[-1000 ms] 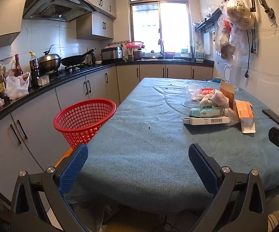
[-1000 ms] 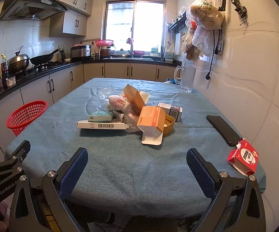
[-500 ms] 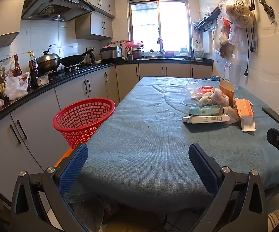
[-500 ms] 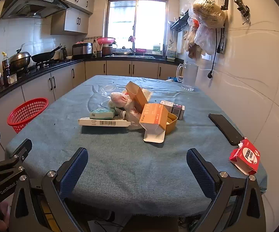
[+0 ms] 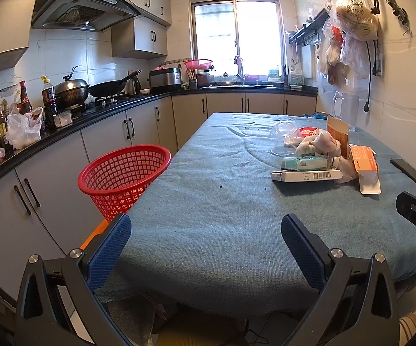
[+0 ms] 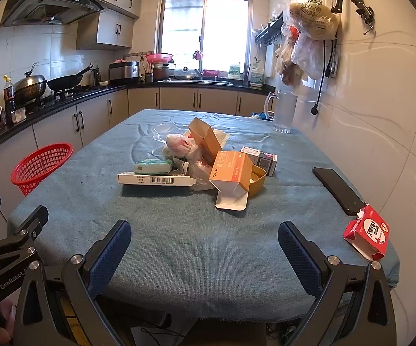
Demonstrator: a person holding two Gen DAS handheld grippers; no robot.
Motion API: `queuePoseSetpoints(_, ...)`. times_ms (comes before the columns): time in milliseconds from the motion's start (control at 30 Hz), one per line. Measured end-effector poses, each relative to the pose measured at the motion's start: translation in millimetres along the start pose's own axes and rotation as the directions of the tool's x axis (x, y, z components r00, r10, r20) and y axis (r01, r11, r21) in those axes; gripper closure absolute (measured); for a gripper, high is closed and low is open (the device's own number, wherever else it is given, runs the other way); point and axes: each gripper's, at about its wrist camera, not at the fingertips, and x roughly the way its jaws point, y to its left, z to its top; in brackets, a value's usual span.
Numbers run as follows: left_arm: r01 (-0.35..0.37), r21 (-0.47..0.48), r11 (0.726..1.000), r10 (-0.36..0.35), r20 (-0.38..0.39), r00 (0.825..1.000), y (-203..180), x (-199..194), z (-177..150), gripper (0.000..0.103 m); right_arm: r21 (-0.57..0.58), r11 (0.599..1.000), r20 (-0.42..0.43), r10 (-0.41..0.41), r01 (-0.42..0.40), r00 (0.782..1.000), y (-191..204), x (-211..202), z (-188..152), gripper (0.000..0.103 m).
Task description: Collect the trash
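A pile of trash lies mid-table: a long white box (image 6: 156,179) with a barcode, a green tissue pack (image 6: 153,166), crumpled plastic bags (image 6: 180,144), an orange carton (image 6: 231,170) and a small grey box (image 6: 261,158). The white box (image 5: 306,175) and orange carton (image 5: 363,163) also show in the left wrist view. A red mesh basket (image 5: 124,173) stands left of the table; it also shows in the right wrist view (image 6: 42,163). My left gripper (image 5: 206,248) and right gripper (image 6: 205,248) are both open and empty at the near table edge.
A blue cloth covers the table (image 6: 196,230). A black phone (image 6: 337,189) and a red packet (image 6: 368,235) lie at the right edge. A glass jug (image 6: 284,112) stands at the far right. Counters with cookware run along the left wall (image 5: 63,121).
Both grippers have pulled back and risen slightly, so the table and trash pile look a little farther away. Nothing has been picked up.
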Motion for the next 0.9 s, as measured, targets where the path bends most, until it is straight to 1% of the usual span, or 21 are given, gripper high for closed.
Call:
queuePoseSetpoints(267, 0.008, 0.007, 1.0, -0.008, -0.009, 1.0, -2.1, 1.1, -0.7, 0.0, 0.001, 1.0, -0.009, 0.002, -0.002, 1.0, 0.1, 2.3, -1.2, 0.0)
queuePoseSetpoints(367, 0.038, 0.016, 0.999, -0.037, -0.021, 0.999, -3.4, 3.9, 2.0, 0.0, 0.006, 1.0, -0.018, 0.019, -0.019, 1.0, -3.6, 4.7, 0.4, 0.0)
queuePoseSetpoints(433, 0.075, 0.028, 0.997, -0.074, -0.032, 0.997, -4.6, 9.4, 8.3, 0.0, 0.028, 0.999, -0.021, 0.022, -0.021, 1.0, -13.0, 7.6, 3.4, 0.0)
queuePoseSetpoints(500, 0.108, 0.035, 0.994, -0.106, -0.054, 0.993, -6.0, 18.2, 15.4, 0.0, 0.06, 0.997, -0.048, 0.052, -0.049, 0.997, -23.5, 14.5, 6.4, 0.0)
queuePoseSetpoints(567, 0.149, 0.022, 0.989, -0.146, -0.101, 0.984, -5.9, 33.0, 24.4, 0.0, 0.118, 0.989, -0.081, 0.095, -0.086, 0.992, -37.4, 23.2, 8.4, 0.0)
queuePoseSetpoints(600, 0.184, 0.004, 0.983, -0.181, -0.134, 0.974, -5.1, 43.1, 29.4, 0.0, 0.137, 0.986, -0.09, 0.107, -0.095, 0.99, -42.0, 26.4, 9.1, 0.0)
queuePoseSetpoints(667, 0.223, -0.017, 0.975, -0.222, -0.181, 0.958, -6.2, 57.9, 36.2, 0.002, 0.171, 0.979, -0.112, 0.135, -0.114, 0.985, -53.1, 35.4, 11.2, 0.002)
queuePoseSetpoints(700, 0.234, -0.023, 0.972, -0.234, -0.192, 0.953, -6.4, 62.6, 37.4, 0.007, 0.193, 0.973, -0.124, 0.149, -0.124, 0.981, -58.9, 39.7, 12.5, 0.004)
queuePoseSetpoints(733, 0.251, -0.023, 0.968, -0.25, -0.211, 0.945, -8.2, 68.9, 40.4, 0.012, 0.208, 0.969, -0.128, 0.16, -0.131, 0.979, -62.4, 41.8, 12.9, 0.008)
queuePoseSetpoints(767, 0.263, -0.02, 0.965, -0.261, -0.222, 0.939, -10.2, 73.5, 42.1, 0.013, 0.228, 0.962, -0.134, 0.182, -0.148, 0.974, -68.6, 45.7, 15.2, 0.013)
queuePoseSetpoints(800, 0.28, -0.017, 0.96, -0.276, -0.234, 0.932, -12.2, 78.6, 43.8, 0.015, 0.241, 0.957, -0.14, 0.197, -0.159, 0.97, -72.8, 48.7, 17.0, 0.013)
queuePoseSetpoints(833, 0.301, -0.015, 0.954, -0.295, -0.251, 0.922, -14.6, 84.8, 46.2, 0.02, 0.255, 0.952, -0.144, 0.208, -0.166, 0.968, -76.5, 51.2, 18.9, 0.014)
queuePoseSetpoints(867, 0.317, -0.02, 0.948, -0.311, -0.261, 0.914, -16.0, 89.2, 47.8, 0.023, 0.268, 0.947, -0.143, 0.22, -0.176, 0.965, -80.1, 53.6, 21.1, 0.017)
queuePoseSetpoints(900, 0.347, -0.025, 0.937, -0.34, -0.279, 0.898, -18.3, 94.7, 50.8, 0.028, 0.278, 0.942, -0.144, 0.236, -0.189, 0.961, -82.9, 55.6, 23.1, 0.018)
